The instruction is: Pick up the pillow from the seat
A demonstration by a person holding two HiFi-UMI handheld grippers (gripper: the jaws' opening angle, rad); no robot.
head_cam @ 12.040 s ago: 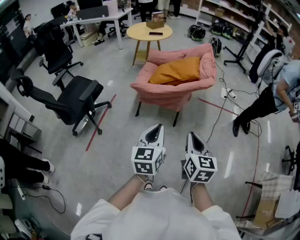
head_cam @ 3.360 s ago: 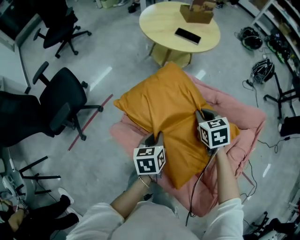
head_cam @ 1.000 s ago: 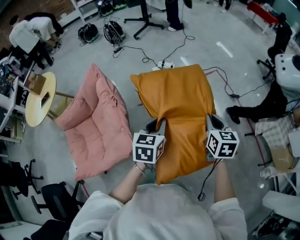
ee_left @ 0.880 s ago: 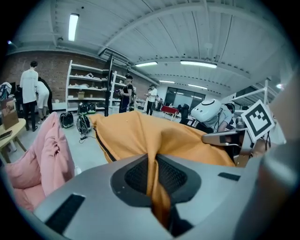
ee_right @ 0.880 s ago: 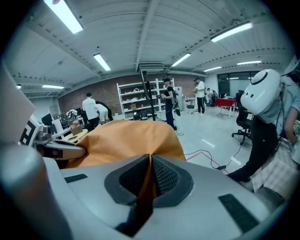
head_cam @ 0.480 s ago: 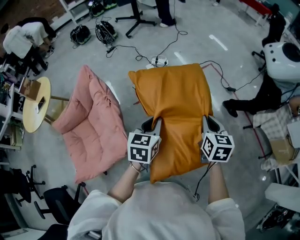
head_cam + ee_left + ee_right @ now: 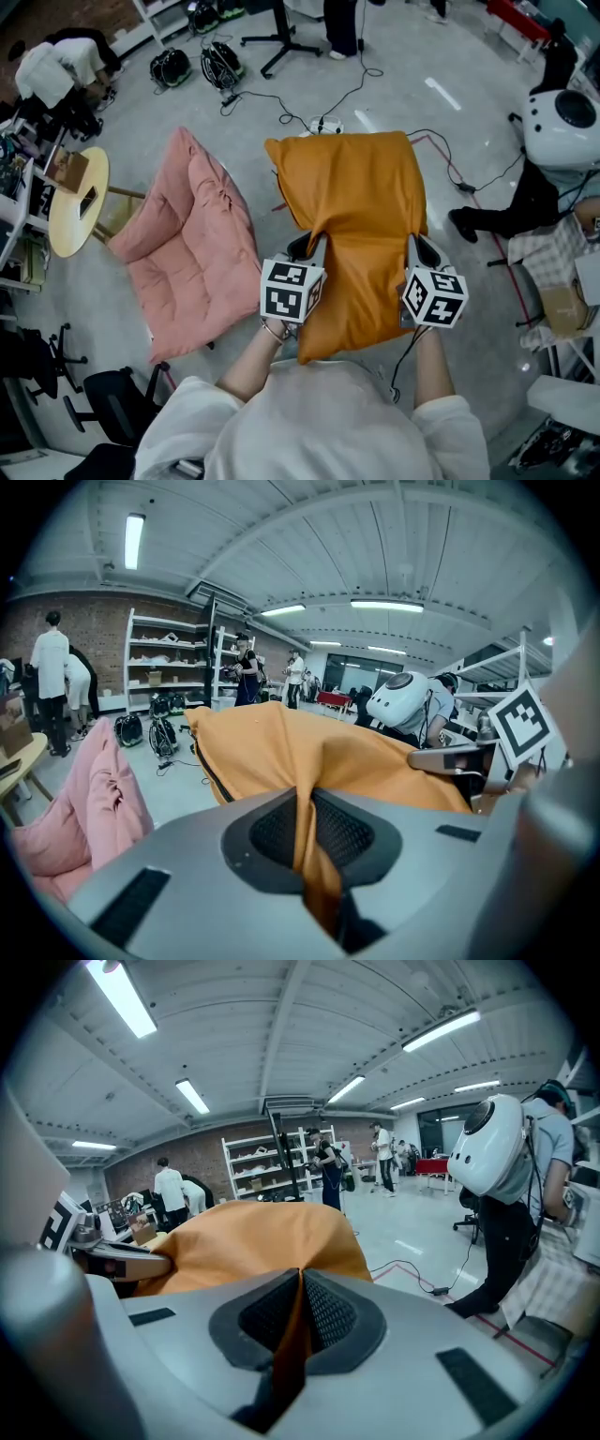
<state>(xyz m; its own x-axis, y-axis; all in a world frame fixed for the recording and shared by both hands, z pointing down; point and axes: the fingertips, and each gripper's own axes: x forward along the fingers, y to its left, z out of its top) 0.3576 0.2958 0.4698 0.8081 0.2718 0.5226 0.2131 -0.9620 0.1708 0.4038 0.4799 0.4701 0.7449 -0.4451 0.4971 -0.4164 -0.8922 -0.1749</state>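
Observation:
The orange pillow (image 7: pixel 361 206) hangs in the air in front of the person, off the pink seat (image 7: pixel 202 248), which stands to its left. My left gripper (image 7: pixel 307 247) is shut on a fold of the pillow (image 7: pixel 281 752) at its near left edge. My right gripper (image 7: pixel 416 247) is shut on the near right edge of the pillow (image 7: pixel 253 1232). In both gripper views orange fabric is pinched between the ribbed pads (image 7: pixel 342 832) (image 7: pixel 323 1312). The pillow's far end spreads flat away from the person.
A round wooden table (image 7: pixel 75 202) with a box and a phone stands left of the seat. Cables (image 7: pixel 319 108) run over the floor beyond the pillow. A black office chair (image 7: pixel 103 412) is at bottom left. A person (image 7: pixel 553 159) bends over at right, near cardboard boxes (image 7: pixel 567 305).
The pillow stays held in both grippers, clear of the seat. The view has shifted slightly, and the seat and table sit a little differently in it.

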